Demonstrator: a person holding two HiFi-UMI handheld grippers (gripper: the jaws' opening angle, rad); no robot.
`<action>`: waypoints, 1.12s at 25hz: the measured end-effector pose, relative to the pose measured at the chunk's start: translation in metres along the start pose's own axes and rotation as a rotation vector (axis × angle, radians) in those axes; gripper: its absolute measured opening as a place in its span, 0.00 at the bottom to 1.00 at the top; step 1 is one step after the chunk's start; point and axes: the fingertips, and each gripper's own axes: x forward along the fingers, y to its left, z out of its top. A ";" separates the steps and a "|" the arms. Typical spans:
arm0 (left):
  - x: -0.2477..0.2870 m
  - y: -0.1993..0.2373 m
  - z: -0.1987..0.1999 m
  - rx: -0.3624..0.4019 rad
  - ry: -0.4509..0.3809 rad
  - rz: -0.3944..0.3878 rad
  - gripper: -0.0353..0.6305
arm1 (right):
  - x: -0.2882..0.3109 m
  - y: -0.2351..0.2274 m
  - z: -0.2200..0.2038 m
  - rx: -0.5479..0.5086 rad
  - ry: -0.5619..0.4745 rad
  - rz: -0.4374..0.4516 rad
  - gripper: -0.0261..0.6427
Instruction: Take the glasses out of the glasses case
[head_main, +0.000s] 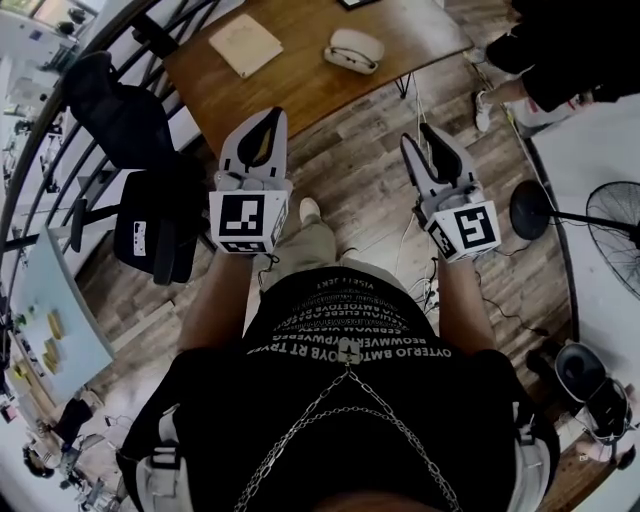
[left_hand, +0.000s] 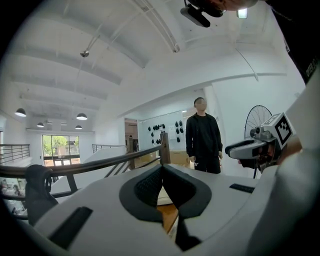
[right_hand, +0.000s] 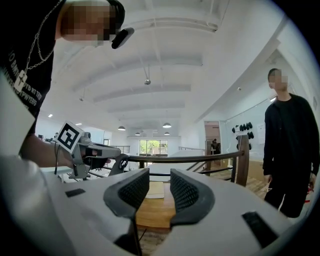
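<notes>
A closed white glasses case (head_main: 354, 50) lies on the wooden table (head_main: 300, 80) far ahead of both grippers; no glasses show. My left gripper (head_main: 270, 118) is held in the air short of the table's near edge, its fingertips touching with nothing between them. In the left gripper view the left gripper (left_hand: 162, 169) shows its pads meeting at the tip. My right gripper (head_main: 424, 140) hovers over the floor to the right, also short of the table. Its pads stand a narrow gap apart and hold nothing, as the right gripper (right_hand: 159, 182) view shows.
A beige pad (head_main: 245, 42) lies on the table left of the case. A black office chair (head_main: 140, 200) stands at the left by a railing. A person (head_main: 545, 55) stands at the far right, with a floor fan (head_main: 612, 228) nearer. The floor is wood planks with cables.
</notes>
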 end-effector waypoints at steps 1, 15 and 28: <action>0.004 0.001 0.001 0.001 0.000 -0.004 0.09 | 0.004 -0.002 0.001 0.000 0.002 0.001 0.22; 0.054 0.051 0.001 0.005 0.015 -0.031 0.09 | 0.078 -0.019 0.008 0.005 0.011 0.006 0.22; 0.102 0.102 0.008 0.005 0.000 -0.089 0.09 | 0.139 -0.030 0.014 0.011 0.020 -0.038 0.22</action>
